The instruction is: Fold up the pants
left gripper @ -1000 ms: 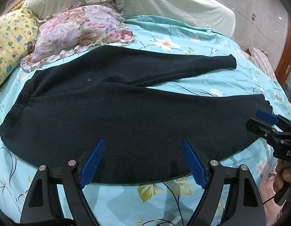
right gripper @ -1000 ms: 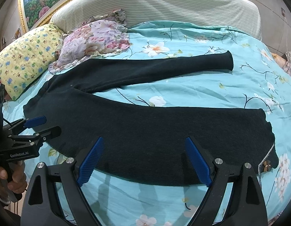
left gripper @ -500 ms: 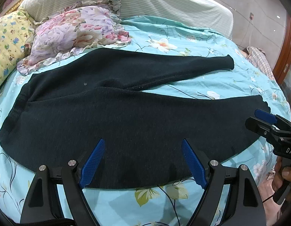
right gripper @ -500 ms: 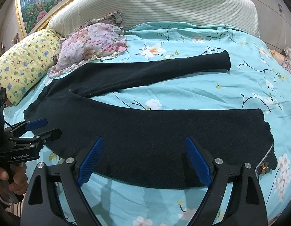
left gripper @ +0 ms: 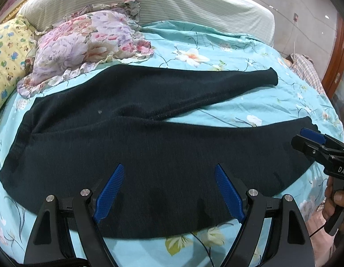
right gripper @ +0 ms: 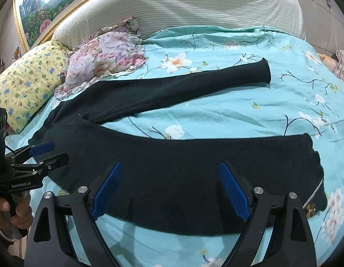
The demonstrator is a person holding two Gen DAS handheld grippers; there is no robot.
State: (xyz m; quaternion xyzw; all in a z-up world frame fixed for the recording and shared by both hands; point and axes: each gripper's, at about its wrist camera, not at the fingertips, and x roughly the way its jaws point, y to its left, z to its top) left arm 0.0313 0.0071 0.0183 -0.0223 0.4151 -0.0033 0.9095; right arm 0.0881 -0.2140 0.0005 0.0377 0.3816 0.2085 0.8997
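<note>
So far nothing is folded: the dark pants (left gripper: 149,155) lie spread flat on the bed (right gripper: 216,111), legs splayed apart, and with the left gripper (left gripper: 167,198) and right gripper (right gripper: 172,191) both wide open and empty above the near leg, the next move probably means pinching its edge.

Changes logged from my station:
- Left gripper (left gripper: 169,197): I have moved it forward; the near edge of the pants (left gripper: 149,155) that lay just past its blue pads now lies back beneath them, and dark cloth fills the gap between its spread fingers.
- Right gripper (right gripper: 170,190): I have edged it slightly forward and down; the near trouser leg reaches a little further under its wide-apart fingers.
</note>
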